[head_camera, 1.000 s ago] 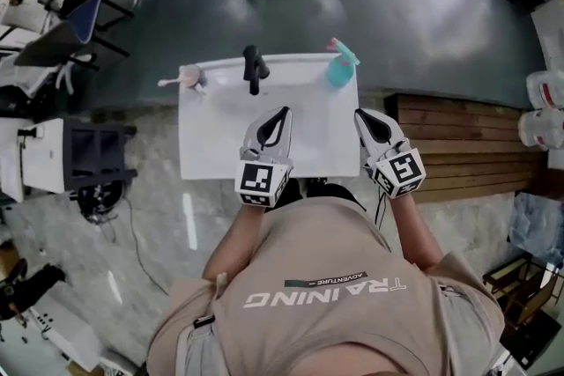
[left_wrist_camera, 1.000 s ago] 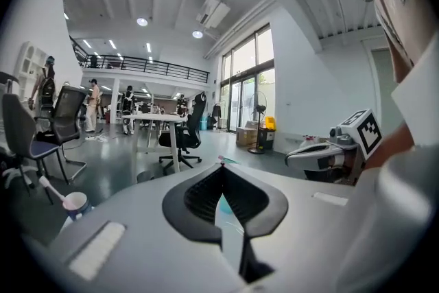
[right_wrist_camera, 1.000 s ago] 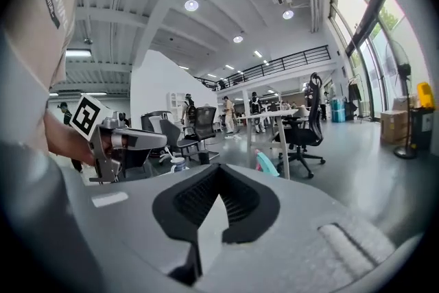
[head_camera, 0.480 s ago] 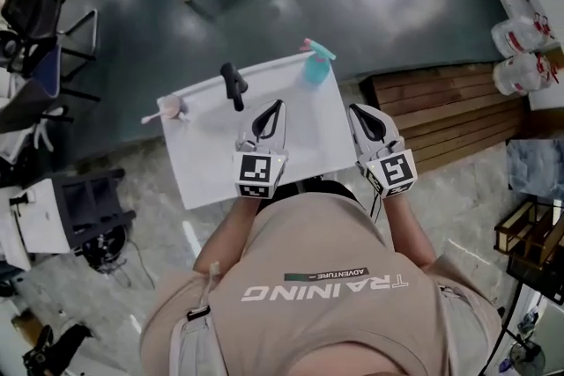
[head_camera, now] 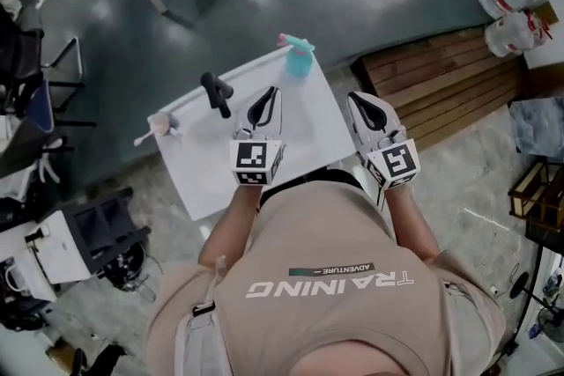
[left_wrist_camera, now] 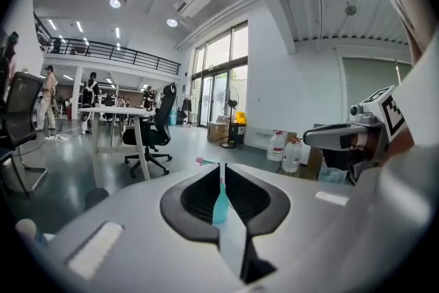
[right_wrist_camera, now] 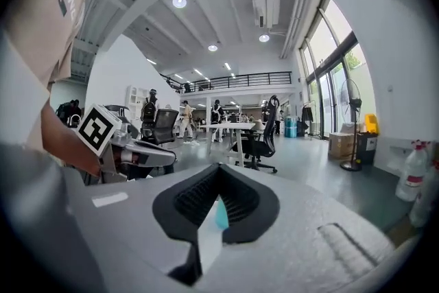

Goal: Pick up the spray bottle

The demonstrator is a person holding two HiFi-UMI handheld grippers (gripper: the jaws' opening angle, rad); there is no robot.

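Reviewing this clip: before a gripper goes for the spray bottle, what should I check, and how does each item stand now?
1. The spray bottle upright at the far corner of the table: ok.
2. The left gripper aimed at it, bottle seen through its jaw gap: ok.
3. Left jaws wide enough: not ok; opening, only a slit, nothing between.
4. The black object off that line: ok.
5. The right gripper empty, tips together: ok.
6. Bottle's fill: cannot tell.
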